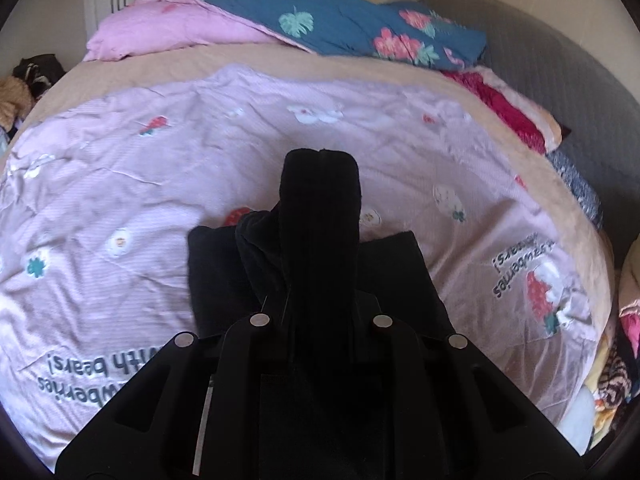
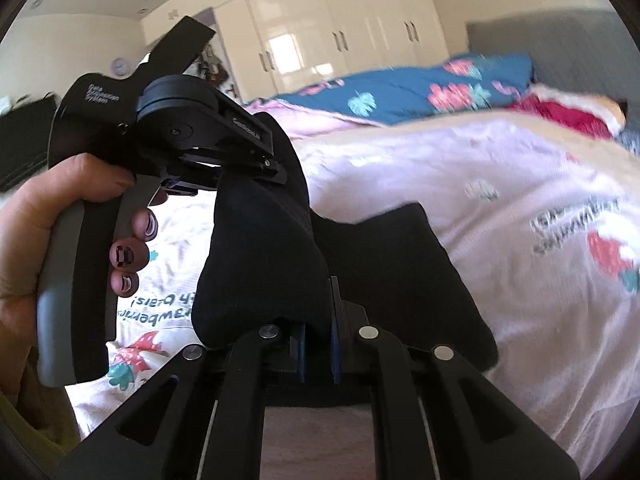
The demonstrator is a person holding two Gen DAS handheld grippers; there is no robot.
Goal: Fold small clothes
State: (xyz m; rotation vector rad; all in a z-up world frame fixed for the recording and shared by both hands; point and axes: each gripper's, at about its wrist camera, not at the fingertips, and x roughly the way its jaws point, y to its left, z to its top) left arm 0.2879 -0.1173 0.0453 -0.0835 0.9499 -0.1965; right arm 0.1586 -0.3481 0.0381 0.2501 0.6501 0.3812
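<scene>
A small black garment [image 1: 216, 272] hangs between both grippers above a pink strawberry-print quilt [image 1: 120, 184]. In the left wrist view the cloth wraps my left gripper [image 1: 322, 164] and hides its fingers; its jaws are shut on the fabric. From the right wrist view, my right gripper [image 2: 318, 336] is shut with its blue pads [image 2: 300, 344] pinching the near edge of the black garment [image 2: 384, 264]. The left gripper [image 2: 256, 172], held by a person's hand [image 2: 36, 216], grips the cloth's upper left part. Part of the garment trails onto the quilt.
A blue floral duvet [image 1: 340, 20] and a pink pillow [image 1: 160, 36] lie at the far end of the bed. A red blanket [image 1: 504, 108] sits by the grey headboard [image 1: 560, 60]. White wardrobes [image 2: 340, 32] stand behind. Mixed clothes [image 1: 616, 376] pile up at the right edge.
</scene>
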